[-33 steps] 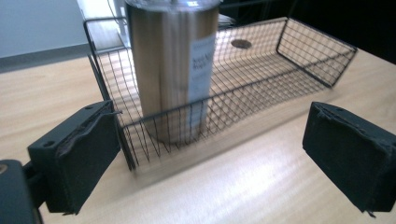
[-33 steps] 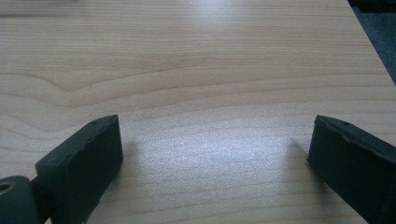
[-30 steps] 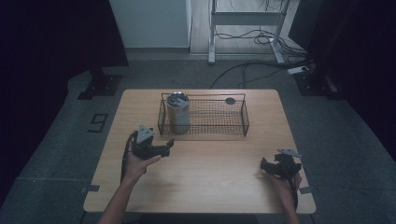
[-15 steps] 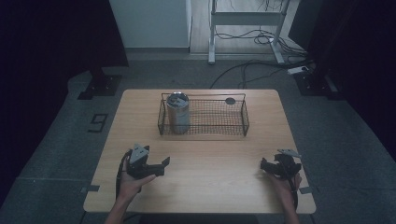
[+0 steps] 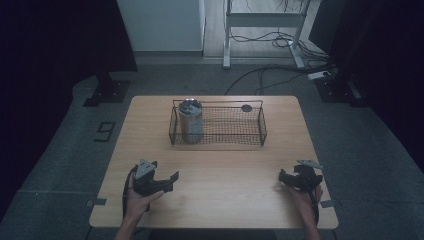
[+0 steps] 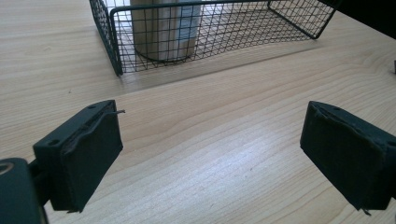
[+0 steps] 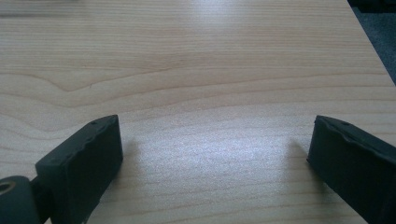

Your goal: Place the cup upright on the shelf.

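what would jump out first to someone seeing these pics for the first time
The black wire basket at the far middle of the wooden table draws the eye first, with a metal can standing upright in its left end. Nearer the front edge, the left gripper and the right gripper sit low over bare wood with jaws apart and nothing between them; the left one's jaws have just been closing a little.

The light wooden table (image 5: 210, 165) bears one black wire-mesh basket (image 5: 235, 131) (holding one silver metal can (image 5: 190, 120)) and two black handheld grippers.
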The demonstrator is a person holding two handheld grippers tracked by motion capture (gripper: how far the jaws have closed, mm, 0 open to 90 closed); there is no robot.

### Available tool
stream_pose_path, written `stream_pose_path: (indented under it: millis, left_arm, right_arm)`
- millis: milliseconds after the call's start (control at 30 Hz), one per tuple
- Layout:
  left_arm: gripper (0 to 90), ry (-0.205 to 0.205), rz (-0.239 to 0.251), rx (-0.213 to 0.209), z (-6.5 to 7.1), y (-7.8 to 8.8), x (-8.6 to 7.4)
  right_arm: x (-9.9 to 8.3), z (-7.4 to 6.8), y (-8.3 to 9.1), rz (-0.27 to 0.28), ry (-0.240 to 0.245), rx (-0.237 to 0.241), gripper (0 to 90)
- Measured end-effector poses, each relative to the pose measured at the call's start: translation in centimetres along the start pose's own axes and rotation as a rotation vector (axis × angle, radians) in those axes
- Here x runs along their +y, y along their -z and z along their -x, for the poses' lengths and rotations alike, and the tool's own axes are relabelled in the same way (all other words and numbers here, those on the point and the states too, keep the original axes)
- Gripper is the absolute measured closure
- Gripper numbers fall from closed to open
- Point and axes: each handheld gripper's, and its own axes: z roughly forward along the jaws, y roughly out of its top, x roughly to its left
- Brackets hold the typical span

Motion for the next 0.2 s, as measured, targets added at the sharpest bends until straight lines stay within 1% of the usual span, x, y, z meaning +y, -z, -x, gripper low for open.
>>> stream_pose_path:
  millis: [200]
  left_arm:
    - [5.5, 0.001, -0.007, -0.001, 0.05, -0.17, -0.08]
  right_arm:
    - [0.0, 0.0, 0.0, 0.0, 0.0, 0.0, 2.9]
